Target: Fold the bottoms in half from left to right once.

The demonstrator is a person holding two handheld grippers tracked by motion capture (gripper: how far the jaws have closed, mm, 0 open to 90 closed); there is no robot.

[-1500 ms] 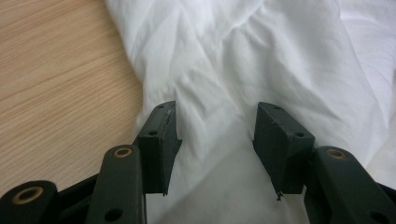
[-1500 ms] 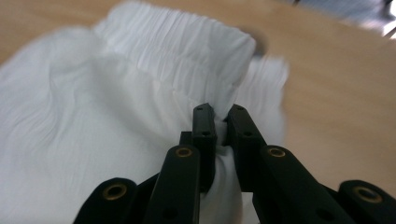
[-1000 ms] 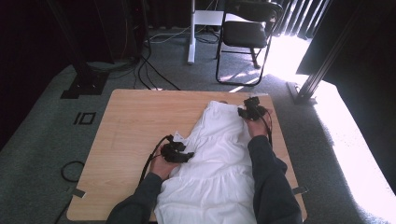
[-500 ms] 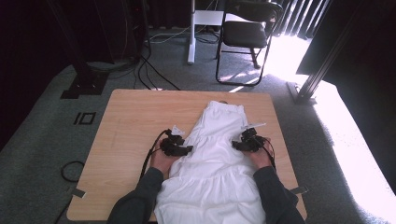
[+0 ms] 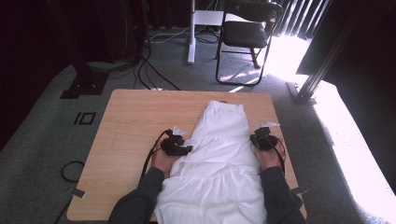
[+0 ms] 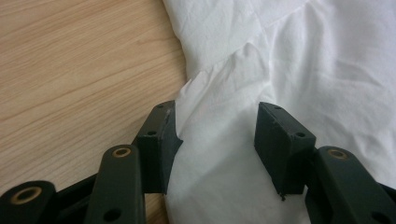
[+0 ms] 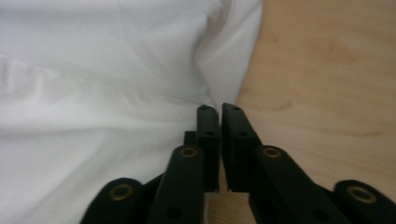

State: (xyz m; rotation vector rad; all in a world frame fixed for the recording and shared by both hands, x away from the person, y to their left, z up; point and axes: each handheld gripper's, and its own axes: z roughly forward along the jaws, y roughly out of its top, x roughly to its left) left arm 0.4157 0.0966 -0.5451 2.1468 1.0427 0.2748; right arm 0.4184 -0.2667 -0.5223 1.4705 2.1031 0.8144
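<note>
The soft, limp garment (image 5: pixel 219 154) wants edge grips: left gripper (image 6: pixel 217 135) gapes over a fold, right gripper (image 7: pixel 220 112) has just clenched at its hem.

The white cloth garment (image 5: pixel 219 158) is thin woven fabric, matt and softly creased, with gathered seams running across it; close up (image 6: pixel 289 60) its weave looks fine and smooth, with small wrinkles. The light wooden tabletop (image 5: pixel 135 116) has a smooth, faintly satin finish with pale streaked grain (image 6: pixel 70 70). The left hand-held gripper (image 6: pixel 217 140) is matt black plastic with slightly rough moulded faces and small brass-coloured rings set in its links, as is the right hand-held gripper (image 7: pixel 219 112). The grey floor carpet (image 5: pixel 42 140) is rough and dull. The black folding chair (image 5: pixel 245 32) has a thin, smooth metal frame.
</note>
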